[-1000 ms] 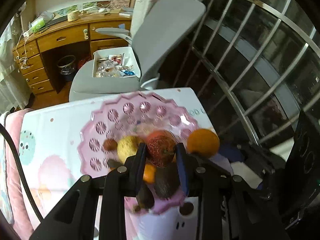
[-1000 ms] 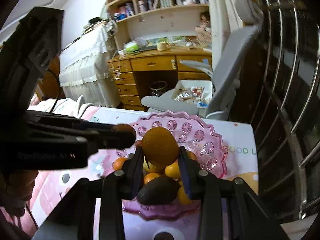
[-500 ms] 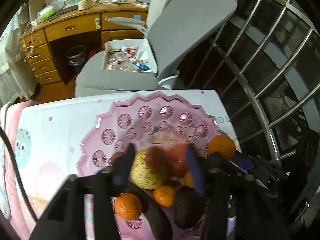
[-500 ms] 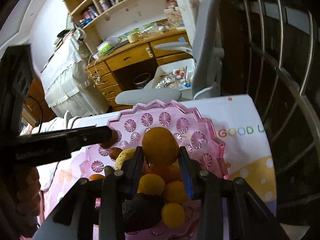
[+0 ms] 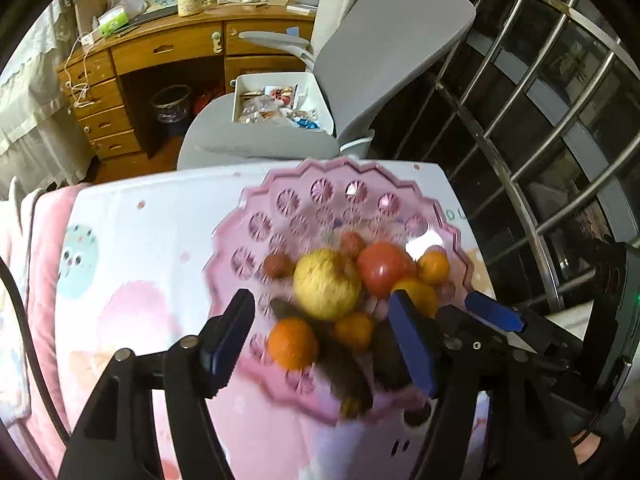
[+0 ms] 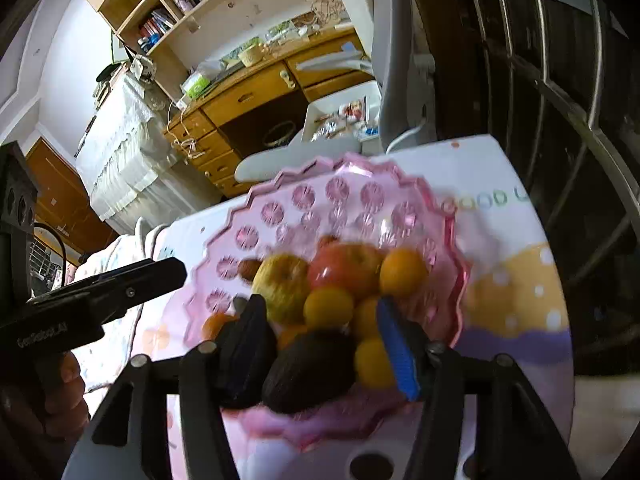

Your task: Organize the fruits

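Observation:
A pink scalloped plate (image 5: 320, 192) on the patterned tablecloth (image 5: 160, 240) holds a pile of fruit: a yellow-green apple (image 5: 326, 288), a red apple (image 5: 382, 268), several oranges (image 5: 292, 342) and a dark avocado (image 6: 310, 368). My left gripper (image 5: 324, 336) hovers over the near side of the pile. Its jaws are opening, with nothing pressed between its pads. My right gripper (image 6: 322, 346) hangs just above the avocado and an orange (image 6: 328, 306). Its jaws are also opening and grip nothing. In the right wrist view, the left gripper (image 6: 120, 292) shows at the left.
A grey office chair (image 5: 384, 52) with a white bin (image 5: 280, 100) of oddments on its seat stands behind the table. A wooden desk (image 5: 160, 48) is further back. Metal window bars (image 5: 540, 140) run along the right. A pink blanket (image 5: 44, 260) lies at the table's left edge.
Both grippers went from shut on a fruit to open. The left let go of a red fruit and the right of an orange one. Both sank closer to the plate.

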The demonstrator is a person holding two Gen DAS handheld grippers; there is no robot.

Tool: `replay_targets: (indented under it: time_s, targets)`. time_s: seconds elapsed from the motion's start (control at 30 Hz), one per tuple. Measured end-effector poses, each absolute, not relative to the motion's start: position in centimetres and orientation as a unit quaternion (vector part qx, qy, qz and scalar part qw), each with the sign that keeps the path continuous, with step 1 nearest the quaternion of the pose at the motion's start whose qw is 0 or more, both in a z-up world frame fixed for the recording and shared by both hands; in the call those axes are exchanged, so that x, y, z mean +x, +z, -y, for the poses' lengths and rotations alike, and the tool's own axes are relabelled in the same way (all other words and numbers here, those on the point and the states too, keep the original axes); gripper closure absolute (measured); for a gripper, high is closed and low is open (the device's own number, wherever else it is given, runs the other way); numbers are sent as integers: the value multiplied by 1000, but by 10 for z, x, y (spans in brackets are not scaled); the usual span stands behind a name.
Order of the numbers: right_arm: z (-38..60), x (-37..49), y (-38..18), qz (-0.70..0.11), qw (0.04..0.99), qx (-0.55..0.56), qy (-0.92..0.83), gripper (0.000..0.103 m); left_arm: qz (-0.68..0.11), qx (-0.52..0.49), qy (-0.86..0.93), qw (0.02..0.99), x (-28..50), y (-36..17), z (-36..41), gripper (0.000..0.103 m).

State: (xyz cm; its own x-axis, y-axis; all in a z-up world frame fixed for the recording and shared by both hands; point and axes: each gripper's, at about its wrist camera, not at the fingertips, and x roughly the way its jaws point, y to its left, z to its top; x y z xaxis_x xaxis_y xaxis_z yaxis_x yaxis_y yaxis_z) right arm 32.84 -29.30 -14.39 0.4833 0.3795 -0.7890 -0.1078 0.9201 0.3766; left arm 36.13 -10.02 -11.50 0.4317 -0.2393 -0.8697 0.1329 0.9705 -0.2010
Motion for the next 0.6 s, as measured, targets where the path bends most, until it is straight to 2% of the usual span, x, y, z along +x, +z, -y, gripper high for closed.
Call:
replay_targets:
  time_s: [0.1, 0.17, 0.3, 0.6]
  targets:
    - [287, 305, -139, -498, 845, 138, 134, 40, -530, -53, -109, 839, 336, -111, 86, 32]
    - [281, 286, -137, -509, 841, 139, 123, 32, -535, -54, -109, 836, 320, -110, 76, 28]
    - [266, 247, -136, -527, 832, 143, 99, 31, -547, -54, -111, 828, 276, -111, 55, 22]
    - [215, 145, -144, -569, 805, 150, 80, 19, -579, -73, -114, 804, 176, -118, 4, 22]
